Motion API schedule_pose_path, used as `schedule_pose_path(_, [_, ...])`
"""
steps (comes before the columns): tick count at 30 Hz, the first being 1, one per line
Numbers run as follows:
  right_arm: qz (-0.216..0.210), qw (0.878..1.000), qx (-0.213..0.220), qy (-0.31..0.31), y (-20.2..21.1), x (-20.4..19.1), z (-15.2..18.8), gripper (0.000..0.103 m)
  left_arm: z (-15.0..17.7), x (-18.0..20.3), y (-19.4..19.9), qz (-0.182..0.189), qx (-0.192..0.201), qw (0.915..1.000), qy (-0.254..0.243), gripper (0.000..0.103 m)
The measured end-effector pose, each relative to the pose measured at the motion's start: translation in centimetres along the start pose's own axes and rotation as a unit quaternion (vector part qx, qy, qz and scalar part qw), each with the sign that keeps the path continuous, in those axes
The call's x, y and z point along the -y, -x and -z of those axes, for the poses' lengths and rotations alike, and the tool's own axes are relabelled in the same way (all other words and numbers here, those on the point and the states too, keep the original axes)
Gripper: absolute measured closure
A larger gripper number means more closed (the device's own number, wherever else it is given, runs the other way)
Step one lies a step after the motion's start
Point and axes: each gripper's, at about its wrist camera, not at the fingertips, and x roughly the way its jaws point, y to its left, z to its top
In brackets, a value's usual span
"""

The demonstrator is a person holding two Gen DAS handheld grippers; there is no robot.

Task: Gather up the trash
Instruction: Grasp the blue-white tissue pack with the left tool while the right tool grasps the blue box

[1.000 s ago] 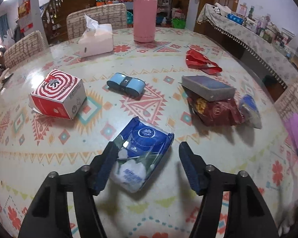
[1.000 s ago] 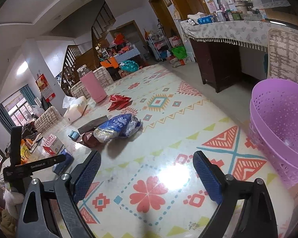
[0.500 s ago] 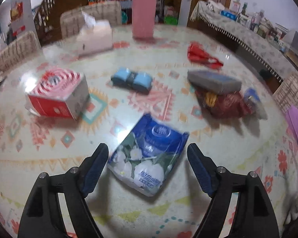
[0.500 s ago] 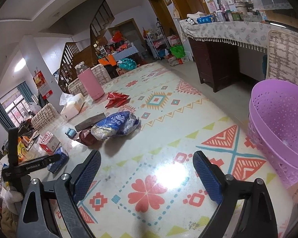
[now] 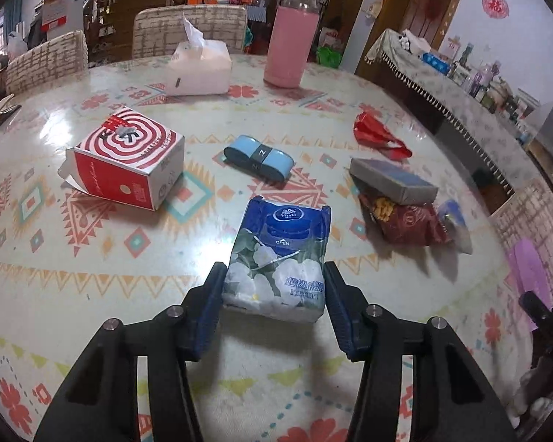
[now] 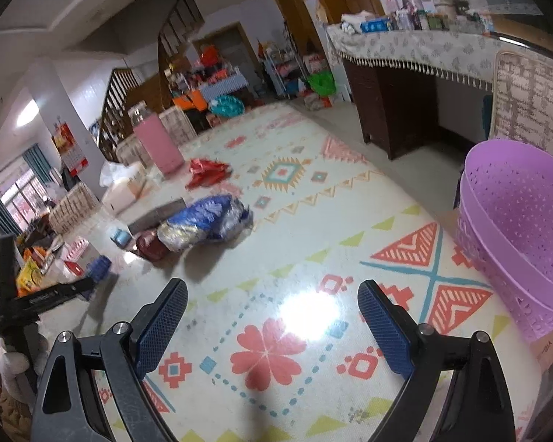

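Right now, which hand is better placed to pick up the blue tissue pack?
Left. The left gripper already straddles the blue tissue pack, its jaws closing with the pads at the pack's sides. The right gripper is open over bare table near the purple basket, far from the pack.

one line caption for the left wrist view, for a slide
Left gripper closing its jaws around a blue tissue pack on the patterned table.
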Motion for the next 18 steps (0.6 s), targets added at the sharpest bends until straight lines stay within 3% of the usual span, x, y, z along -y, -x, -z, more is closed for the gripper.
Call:
schedule_pose_path(5, [-0.034, 0.999, -0.027, -0.005, -1.3, -2.2, -2.5, 0.007, 0.2, 0.1, 0.0, 0.01, -0.003, 0.9999, 0.003, 0.052])
schedule_pose_path(11, [-0.054, 0.993, -0.088, 0.062, -5.6, -9.3, -6.8, 0.007, 0.5, 0.4, 0.3, 0.007, 0.003, 1.0, -0.001, 0.052])
schedule_pose_path(18, [0.009, 0.968, -0.184, 0.169, -14.2, -17.3, -9.6, 0.007, 0.2, -0.9, -0.1, 0.0, -0.009, 0.9995, 0.03, 0.052])
